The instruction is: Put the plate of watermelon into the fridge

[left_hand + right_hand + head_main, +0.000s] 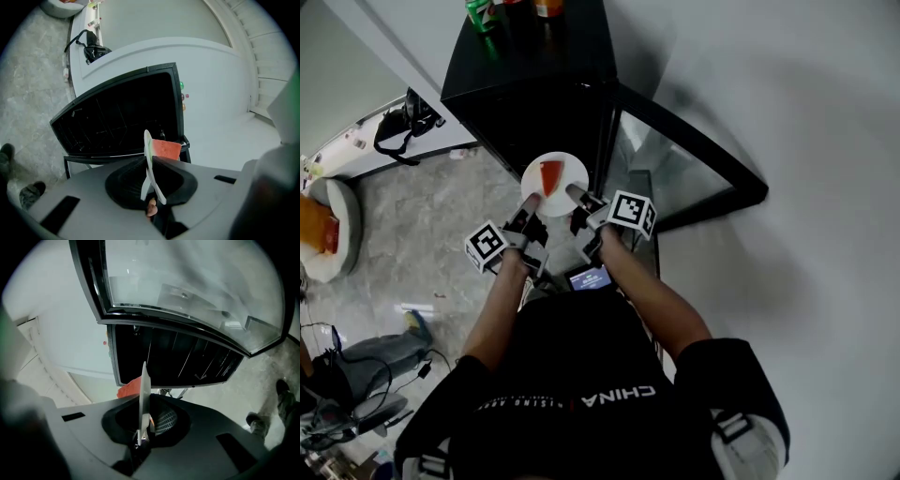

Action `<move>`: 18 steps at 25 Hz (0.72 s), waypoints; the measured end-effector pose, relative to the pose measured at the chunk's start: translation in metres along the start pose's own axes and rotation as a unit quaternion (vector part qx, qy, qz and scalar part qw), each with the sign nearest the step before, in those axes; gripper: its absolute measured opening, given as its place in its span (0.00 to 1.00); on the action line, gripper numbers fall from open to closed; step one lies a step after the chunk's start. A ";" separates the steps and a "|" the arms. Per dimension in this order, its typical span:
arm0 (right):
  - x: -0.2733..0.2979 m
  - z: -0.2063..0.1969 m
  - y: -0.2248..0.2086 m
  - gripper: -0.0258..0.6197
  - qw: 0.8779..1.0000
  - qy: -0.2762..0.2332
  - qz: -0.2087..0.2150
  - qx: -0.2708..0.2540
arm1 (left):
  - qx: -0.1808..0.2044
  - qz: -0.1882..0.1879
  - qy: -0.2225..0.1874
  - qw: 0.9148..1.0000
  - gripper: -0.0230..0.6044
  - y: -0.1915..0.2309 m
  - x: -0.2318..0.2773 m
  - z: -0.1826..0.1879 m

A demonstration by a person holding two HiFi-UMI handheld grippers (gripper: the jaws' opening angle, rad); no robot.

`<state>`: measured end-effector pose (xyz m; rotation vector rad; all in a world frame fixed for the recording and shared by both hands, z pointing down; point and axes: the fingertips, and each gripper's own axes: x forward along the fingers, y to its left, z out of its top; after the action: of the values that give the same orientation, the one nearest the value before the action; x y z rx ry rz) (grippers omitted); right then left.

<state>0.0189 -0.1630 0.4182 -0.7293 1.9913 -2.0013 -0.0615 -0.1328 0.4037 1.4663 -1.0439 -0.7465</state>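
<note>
A white plate (562,169) with a red watermelon slice (550,176) hangs in front of the black fridge (534,66), whose glass door (675,169) stands open to the right. My left gripper (531,201) is shut on the plate's near left rim and my right gripper (576,194) is shut on its near right rim. In the left gripper view the plate (151,168) runs edge-on between the jaws, the watermelon slice (165,149) beyond it, the dark fridge interior (117,117) ahead. The right gripper view shows the plate (144,399) edge-on, the watermelon slice (129,387) to its left.
Cans (484,13) stand on the fridge top. A bag (398,127) lies by the wall at left, and a cushion (328,225) and cables on the floor at far left. The open door (187,282) arches over the fridge opening (173,357).
</note>
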 end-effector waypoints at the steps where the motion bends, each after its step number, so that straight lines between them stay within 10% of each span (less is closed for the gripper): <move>1: 0.003 -0.001 0.001 0.09 1.000 -0.002 0.000 0.001 | 0.001 0.001 0.003 1.000 0.11 0.000 -0.001 0.004; 18: 0.037 -0.010 0.022 0.09 0.999 -0.050 -0.006 -0.003 | 0.008 -0.019 0.057 0.998 0.11 -0.001 -0.001 0.048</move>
<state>-0.0213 -0.1738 0.4035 -0.8276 1.9412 -1.9261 -0.1046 -0.1515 0.3946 1.5279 -0.9404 -0.6748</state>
